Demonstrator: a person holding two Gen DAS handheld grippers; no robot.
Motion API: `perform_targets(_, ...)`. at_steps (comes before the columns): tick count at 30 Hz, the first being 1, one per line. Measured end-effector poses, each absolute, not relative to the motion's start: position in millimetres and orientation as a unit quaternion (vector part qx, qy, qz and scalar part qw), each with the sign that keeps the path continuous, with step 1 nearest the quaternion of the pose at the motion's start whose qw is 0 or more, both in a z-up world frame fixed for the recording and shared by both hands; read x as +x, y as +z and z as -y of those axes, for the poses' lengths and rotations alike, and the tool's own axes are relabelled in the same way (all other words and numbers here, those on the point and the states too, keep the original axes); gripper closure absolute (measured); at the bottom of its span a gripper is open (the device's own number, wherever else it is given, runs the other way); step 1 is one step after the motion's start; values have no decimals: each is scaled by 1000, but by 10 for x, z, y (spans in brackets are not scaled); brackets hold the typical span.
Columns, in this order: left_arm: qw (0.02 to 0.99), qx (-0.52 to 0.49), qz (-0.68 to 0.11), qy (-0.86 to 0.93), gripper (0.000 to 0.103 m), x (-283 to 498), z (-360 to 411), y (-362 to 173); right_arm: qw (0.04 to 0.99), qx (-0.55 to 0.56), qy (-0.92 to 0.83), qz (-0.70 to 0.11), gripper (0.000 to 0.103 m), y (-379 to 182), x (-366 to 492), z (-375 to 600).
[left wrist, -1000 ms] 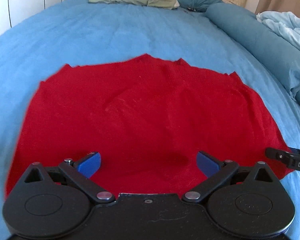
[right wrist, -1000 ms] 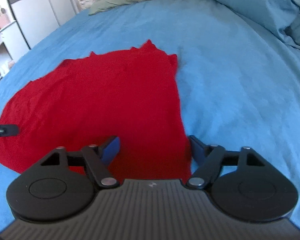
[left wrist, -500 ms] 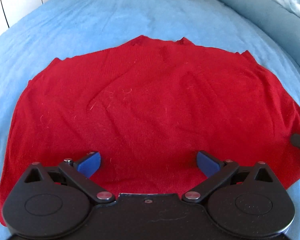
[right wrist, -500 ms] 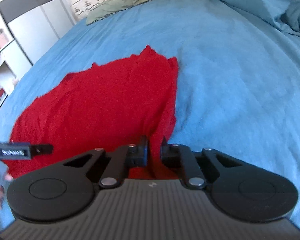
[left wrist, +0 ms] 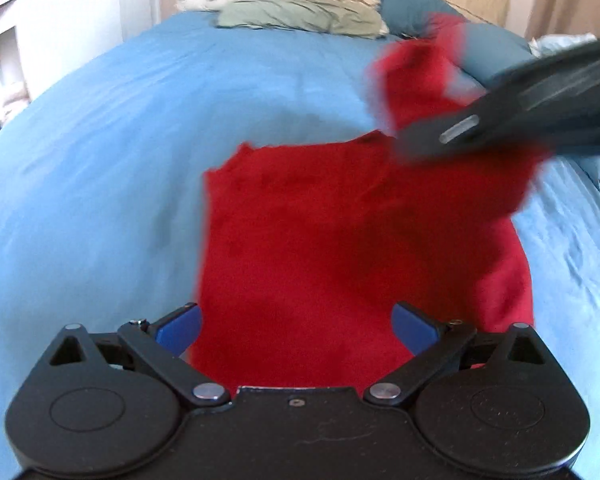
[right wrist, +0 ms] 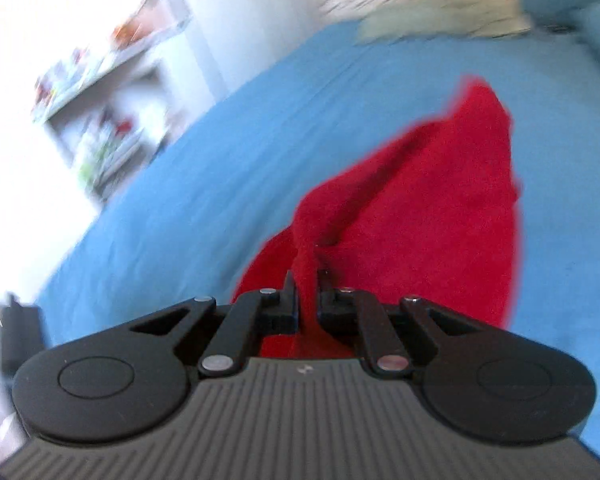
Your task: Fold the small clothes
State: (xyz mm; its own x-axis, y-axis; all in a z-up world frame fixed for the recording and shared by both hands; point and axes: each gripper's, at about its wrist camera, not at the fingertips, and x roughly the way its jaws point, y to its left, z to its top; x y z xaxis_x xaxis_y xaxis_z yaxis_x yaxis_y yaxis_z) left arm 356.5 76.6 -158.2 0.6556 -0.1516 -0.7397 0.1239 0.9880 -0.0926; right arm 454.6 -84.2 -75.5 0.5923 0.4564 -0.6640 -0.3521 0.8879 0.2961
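Clearly the folding is only at its first fold: the red garment (left wrist: 340, 248) lies on the blue bed (left wrist: 120, 140), most of it flat, while one side of it is lifted off the bed. The right tool (right wrist: 308, 280) has its jaws pinched nearly together on a ridge of the red cloth, which runs up between them and trails away toward the far end of the garment. From the left wrist view that same tool shows as a blurred dark shape (left wrist: 520, 112) above the far right part of the garment, with a flap of red hanging from it. The left tool (left wrist: 296, 324) stands wide open over the garment's near edge, its blue pads (left wrist: 180, 328) apart and gripping nothing. Judging by this, one side is being carried across the garment; laying it down, smoothing it and any further folds seem left to do.
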Motion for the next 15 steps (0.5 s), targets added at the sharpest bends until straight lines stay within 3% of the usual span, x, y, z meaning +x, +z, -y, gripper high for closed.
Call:
perform_targets(5,911,-58,-399,-84,1,3320,-1041,-1850,857,42,259,-443,80,-1489,4644,172)
perform_targets(6,907,-59,-408,-90,1,3351,-1045,-1860,862,36,261,-434,74,-1513,4616,142)
perform_targets(8,910,-57,-401,-92,1,3387,-1044,-1821,864,30,275,-421,42,-1465,4586,126)
perform_targets(9,912,-55,-396,-94,1,3390,-1041,-1798,864,33,284,-416,19,-1427,4566,133)
perform_targets(10,913,-54,-393,-97,1,3385,-1041,-1776,869,36,286,-402,12,-1348,4531,149)
perform_targets(12,915,-58,-384,-108,1,3343,-1039,-1730,885,35,290,-363,12,-1115,4445,272)
perform_targets(15,921,-70,-362,-124,1,3260,-1038,-1648,913,11,254,-319,4,-812,4298,524)
